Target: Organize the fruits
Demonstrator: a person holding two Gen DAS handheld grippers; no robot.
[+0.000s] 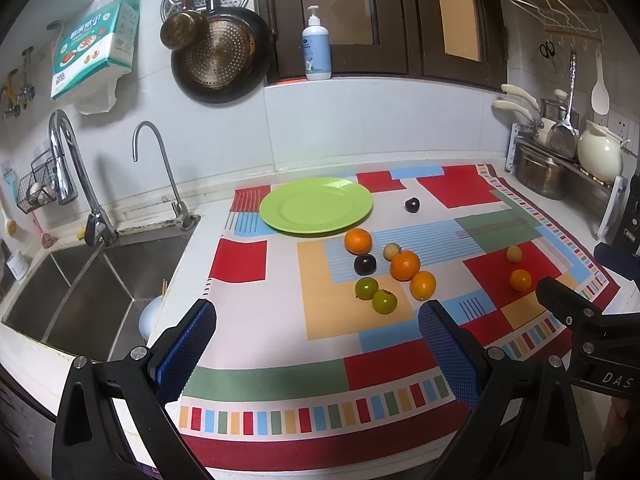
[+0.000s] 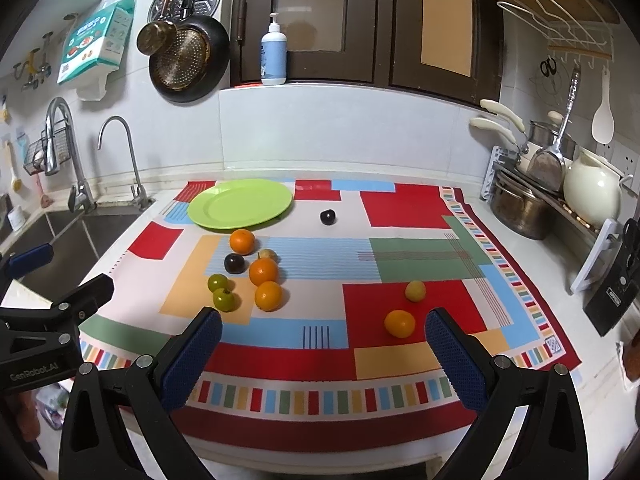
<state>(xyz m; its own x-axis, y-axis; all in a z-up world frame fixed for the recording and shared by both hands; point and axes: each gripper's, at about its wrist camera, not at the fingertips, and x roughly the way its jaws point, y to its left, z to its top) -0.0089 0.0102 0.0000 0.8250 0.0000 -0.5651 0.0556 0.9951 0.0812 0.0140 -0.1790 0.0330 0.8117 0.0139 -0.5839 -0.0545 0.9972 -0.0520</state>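
A green plate lies empty at the back of a colourful mat. In front of it is a cluster of fruit: oranges, a dark plum, two green fruits and a small yellow one. A second dark plum lies alone to the right of the plate. A small orange and a yellow fruit lie at the right. My left gripper is open and empty, short of the cluster. My right gripper is open and empty, the small orange just ahead of its right finger.
A steel sink with two taps lies left of the mat. Pots, a white kettle and utensils stand on a rack at the right. A soap bottle stands on the window sill. Pans hang on the wall.
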